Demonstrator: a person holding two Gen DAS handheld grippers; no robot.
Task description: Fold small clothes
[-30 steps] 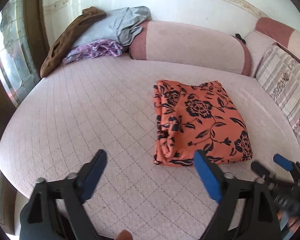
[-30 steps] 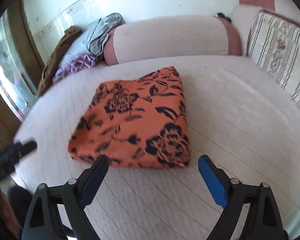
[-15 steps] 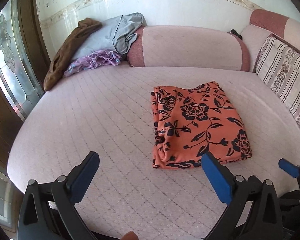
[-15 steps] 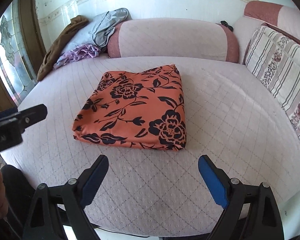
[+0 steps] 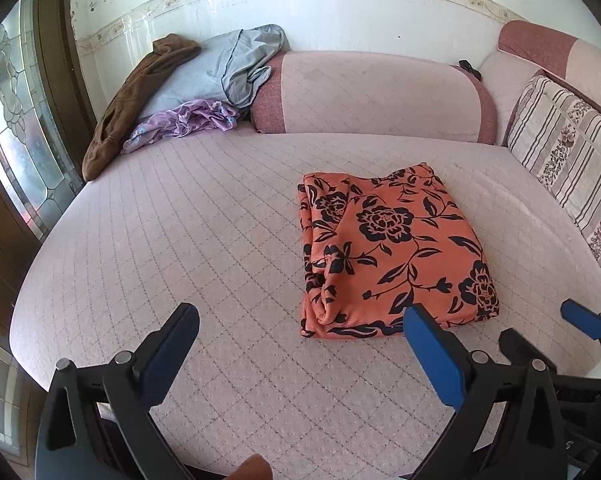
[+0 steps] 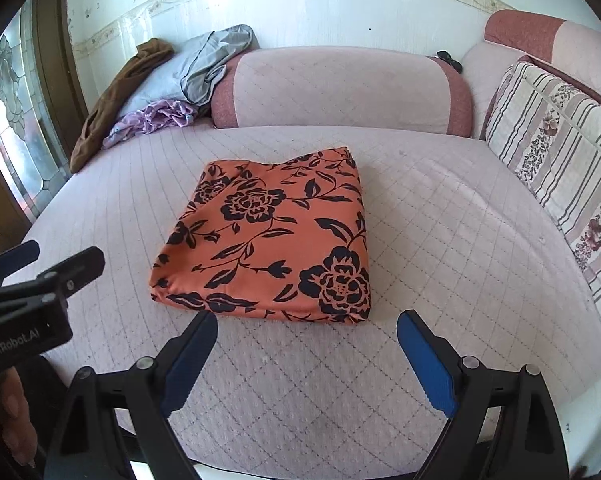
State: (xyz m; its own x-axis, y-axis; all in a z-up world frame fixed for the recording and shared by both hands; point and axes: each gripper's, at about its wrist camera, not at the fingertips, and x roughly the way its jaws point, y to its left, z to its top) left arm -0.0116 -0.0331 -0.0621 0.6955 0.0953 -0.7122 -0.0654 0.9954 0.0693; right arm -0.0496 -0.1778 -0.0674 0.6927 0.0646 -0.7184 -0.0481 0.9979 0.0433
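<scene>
An orange cloth with black flowers (image 5: 388, 248) lies folded into a flat rectangle on the pink quilted bed (image 5: 204, 240); it also shows in the right wrist view (image 6: 276, 240). My left gripper (image 5: 300, 340) is open and empty, held above the bed's front edge, to the left of the cloth's near edge. My right gripper (image 6: 306, 350) is open and empty, just in front of the cloth's near edge. Each gripper shows at the edge of the other's view: the right one (image 5: 580, 324), the left one (image 6: 48, 264).
A brown garment (image 5: 140, 92), a grey garment (image 5: 220, 68) and a purple garment (image 5: 180, 120) are piled at the back left. A pink bolster (image 5: 372, 96) lies along the wall. A striped floral cushion (image 5: 568, 160) stands at the right. A glass door (image 5: 16, 140) is at the left.
Both grippers have pulled back and up from the cloth, towards the bed's front edge. The folded cloth has not moved.
</scene>
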